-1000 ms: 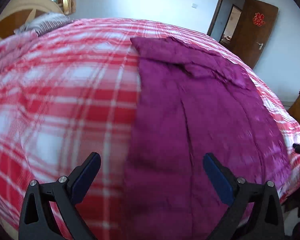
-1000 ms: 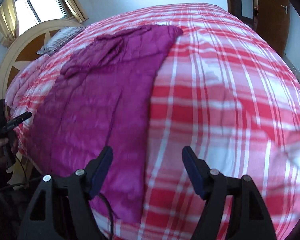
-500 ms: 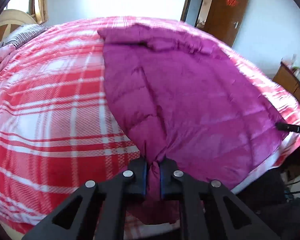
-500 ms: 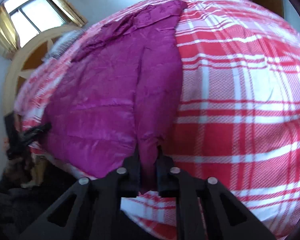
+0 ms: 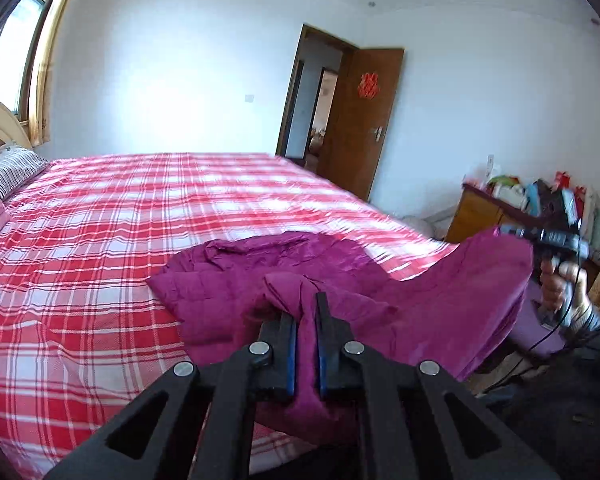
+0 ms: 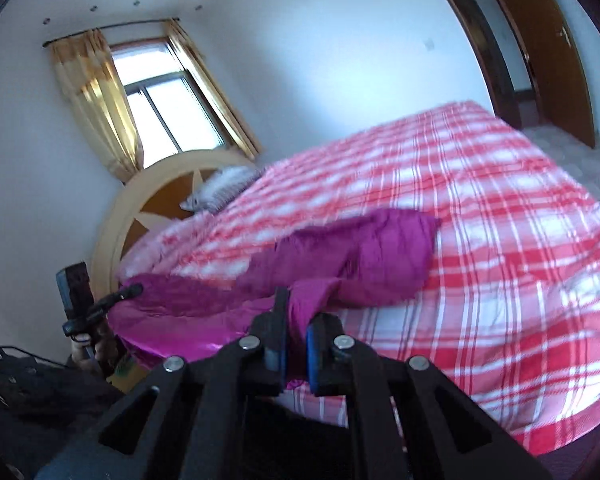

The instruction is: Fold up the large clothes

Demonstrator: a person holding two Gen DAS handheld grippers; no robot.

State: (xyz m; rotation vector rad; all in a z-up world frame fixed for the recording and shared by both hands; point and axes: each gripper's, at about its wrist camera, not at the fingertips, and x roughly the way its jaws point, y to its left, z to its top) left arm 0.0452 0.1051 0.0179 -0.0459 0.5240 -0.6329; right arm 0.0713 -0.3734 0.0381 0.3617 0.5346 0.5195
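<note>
A magenta quilted garment (image 5: pixel 440 296) lies partly on the red-and-white plaid bed (image 5: pixel 140 208), its near hem raised off the mattress. My left gripper (image 5: pixel 305 322) is shut on one bottom corner of the garment, cloth bunched between the blue pads. In the right wrist view my right gripper (image 6: pixel 298 320) is shut on the other bottom corner of the garment (image 6: pixel 372 252). The far part of the garment still rests on the bed. Each view shows the other gripper holding the stretched hem at the side: the right one (image 5: pixel 556 240), the left one (image 6: pixel 96 308).
A striped pillow (image 5: pixel 8 168) and a curved headboard (image 6: pixel 152 200) stand at the bed's head, under a curtained window (image 6: pixel 168 112). A brown door (image 5: pixel 360 136) stands open at the far side. A wooden cabinet (image 5: pixel 484 208) with clutter on top is to the right.
Both grippers closed on the near corners of the garment, then rose and tilted up. The near hem has come up off the bed and the garment has bunched toward me.
</note>
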